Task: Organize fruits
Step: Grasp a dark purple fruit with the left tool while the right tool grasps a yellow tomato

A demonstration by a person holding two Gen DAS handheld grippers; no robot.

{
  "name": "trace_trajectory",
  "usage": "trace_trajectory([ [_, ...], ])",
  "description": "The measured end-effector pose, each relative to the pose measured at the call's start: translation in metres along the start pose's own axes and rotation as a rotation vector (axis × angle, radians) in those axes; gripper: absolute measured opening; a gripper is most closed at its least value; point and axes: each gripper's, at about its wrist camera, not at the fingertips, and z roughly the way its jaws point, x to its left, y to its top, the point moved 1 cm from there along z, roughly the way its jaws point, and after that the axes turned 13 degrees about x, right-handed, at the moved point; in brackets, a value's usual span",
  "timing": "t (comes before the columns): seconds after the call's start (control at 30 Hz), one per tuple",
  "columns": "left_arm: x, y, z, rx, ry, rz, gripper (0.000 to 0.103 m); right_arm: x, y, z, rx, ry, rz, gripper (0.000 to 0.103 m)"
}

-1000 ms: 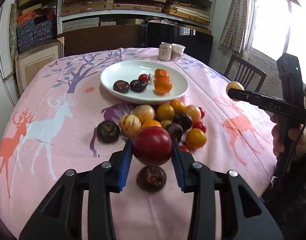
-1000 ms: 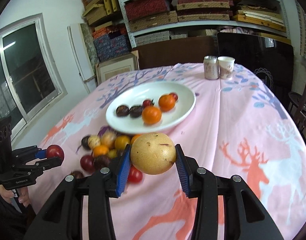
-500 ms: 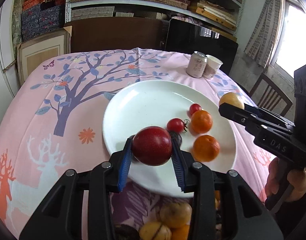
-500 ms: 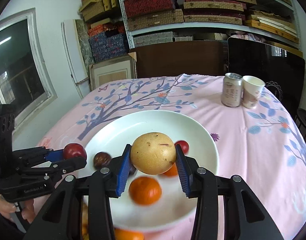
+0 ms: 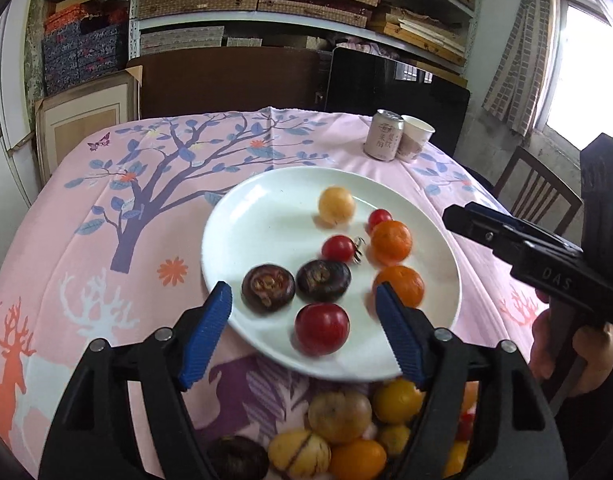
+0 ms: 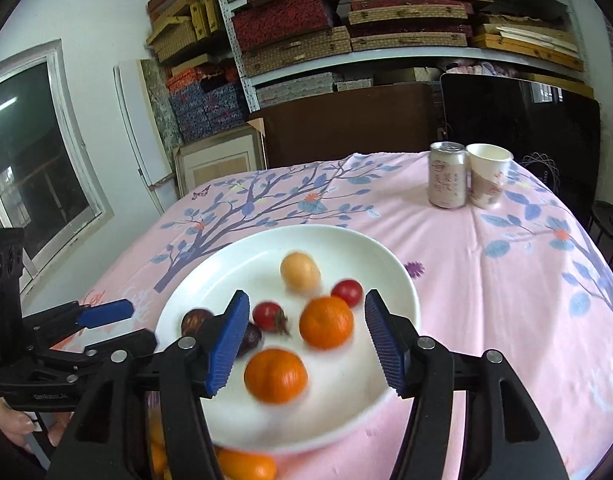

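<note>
Covering the round table, a pink tablecloth (image 5: 106, 280) printed with a blue-leaved tree and orange and white deer fills the middle of both views. On it, at frame center, sits a white plate (image 5: 242, 216) holding 2 dark wrinkled fruits, 2 oranges, 2 small red tomatoes, a pale yellow fruit (image 5: 336, 205) toward its far side and a red fruit (image 5: 321, 328) near its lower rim. More loose fruits (image 5: 346, 432) lie heaped on the cloth along the bottom edge of the left view. The left gripper (image 5: 304, 336) has its blue jaws spread wide with nothing between them, the red fruit lying on the plate below. The right gripper (image 6: 306, 344) is likewise spread and empty over the oranges. A drink can (image 6: 447, 180) and paper cup (image 6: 486, 181) stand touching at the upper right. Shelves (image 6: 386, 20) stacked with woven boxes line the wall across the top, and a window (image 6: 30, 152) shows at the left.
</note>
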Motion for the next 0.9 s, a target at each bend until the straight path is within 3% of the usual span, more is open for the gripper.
trace_trajectory([
  [0.1, -0.015, -0.035, -0.019, 0.01, 0.01, 0.072, 0.072, -0.008, -0.028, -0.019, -0.024, -0.025, 0.01, 0.069],
  [0.33, -0.041, -0.118, -0.041, 0.081, 0.041, 0.187, 0.072, -0.025, -0.064, -0.045, -0.043, -0.023, 0.059, 0.071],
  [0.67, -0.041, -0.161, -0.038, 0.161, 0.062, 0.17, 0.072, -0.04, -0.081, -0.051, -0.034, -0.037, 0.081, 0.071],
  [0.77, -0.039, -0.164, -0.023, 0.222, 0.049, 0.17, 0.049, -0.039, -0.083, -0.048, -0.017, -0.038, 0.074, 0.071],
  [0.87, -0.04, -0.169, -0.021, 0.212, 0.057, 0.17, 0.048, -0.035, -0.084, -0.045, 0.0, -0.045, 0.053, 0.071],
  [0.9, -0.039, -0.169, -0.021, 0.207, 0.051, 0.163, 0.043, -0.033, -0.085, -0.044, 0.005, -0.045, 0.047, 0.071],
])
